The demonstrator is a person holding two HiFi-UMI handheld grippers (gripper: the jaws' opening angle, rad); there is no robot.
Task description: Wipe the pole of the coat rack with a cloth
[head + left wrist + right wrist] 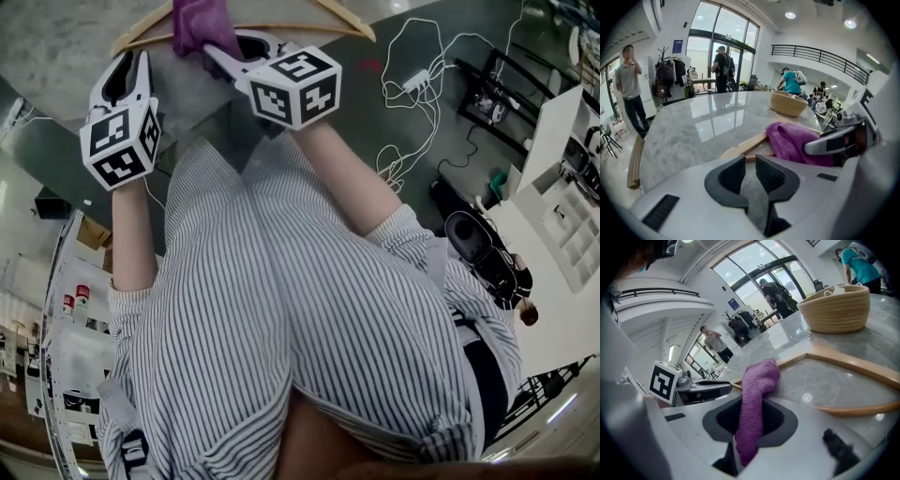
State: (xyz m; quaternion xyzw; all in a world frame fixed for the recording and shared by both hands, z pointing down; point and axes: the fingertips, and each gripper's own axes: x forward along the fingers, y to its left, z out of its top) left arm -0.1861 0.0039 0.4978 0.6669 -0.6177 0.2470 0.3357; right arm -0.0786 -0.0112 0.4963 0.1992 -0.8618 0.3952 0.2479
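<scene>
A purple cloth (pixel 199 23) hangs over the marble table (pixel 66 37), pinched in my right gripper (pixel 220 52). In the right gripper view the cloth (pixel 757 390) runs down between the jaws of that gripper (pixel 752 413), which is shut on it. My left gripper (pixel 131 66) hovers just left of it. Its jaws (pixel 747 161) stand almost together with only a thin gap and nothing between them. A coat rack (pixel 665 70) hung with dark clothes stands far off by the windows, well away from both grippers.
A wooden hanger (pixel 853 364) lies on the table under the cloth. A woven basket (pixel 834 308) sits further back. Several people stand near the glass doors. Cables and a power strip (pixel 417 80) lie on the floor to the right.
</scene>
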